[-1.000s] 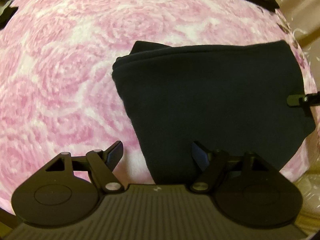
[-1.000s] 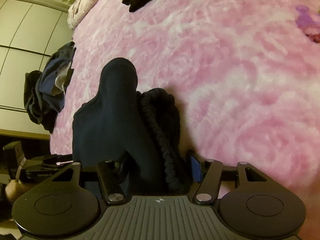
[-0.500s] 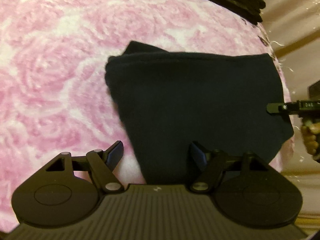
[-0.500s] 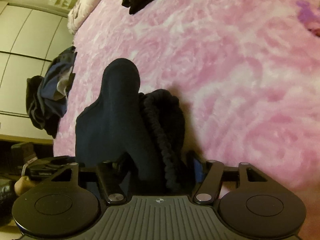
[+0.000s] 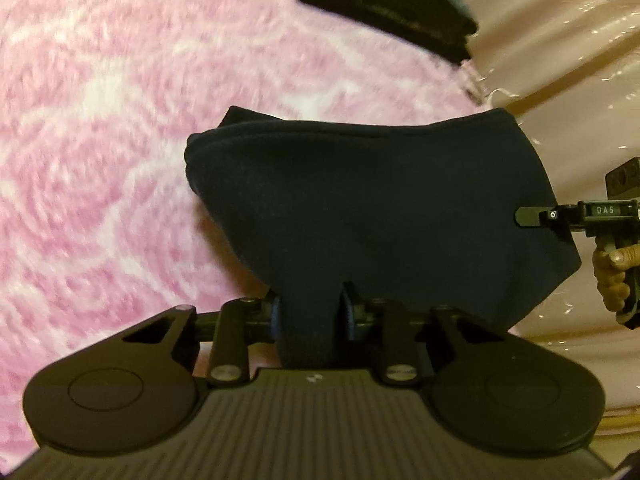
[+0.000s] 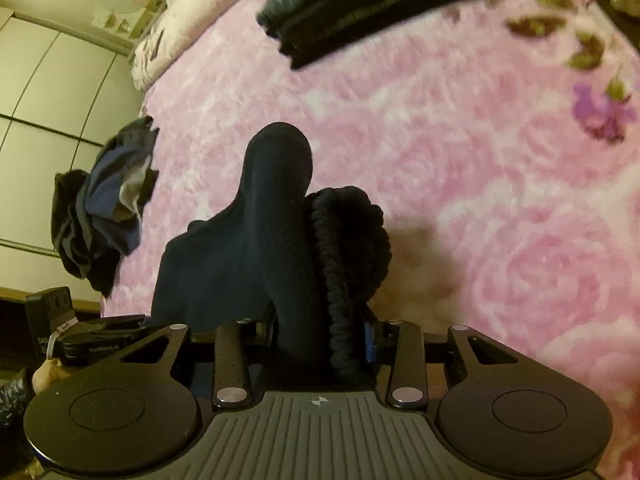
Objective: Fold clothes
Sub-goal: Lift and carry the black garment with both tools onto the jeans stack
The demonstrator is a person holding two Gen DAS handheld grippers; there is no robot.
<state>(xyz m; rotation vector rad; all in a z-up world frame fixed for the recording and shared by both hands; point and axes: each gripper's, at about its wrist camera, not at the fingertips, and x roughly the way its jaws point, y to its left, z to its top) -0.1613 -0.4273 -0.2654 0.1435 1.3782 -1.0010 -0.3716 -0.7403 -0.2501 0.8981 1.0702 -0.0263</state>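
the folded dark garment (image 5: 372, 208) is held above the pink bed cover (image 5: 100, 140), one end pinched as the left gripper (image 5: 310, 316) jaws close, the other by the closing right gripper (image 6: 320, 332). thick layers could slip out or the fold could sag open if either pinch is shallow.

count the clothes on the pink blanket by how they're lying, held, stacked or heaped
held dark garment: 1, with the left gripper and right gripper closing on it
folded stack: 1
crumpled heap: 1
total: 3 groups on the pink blanket; pieces inside the stack and heap cannot be counted
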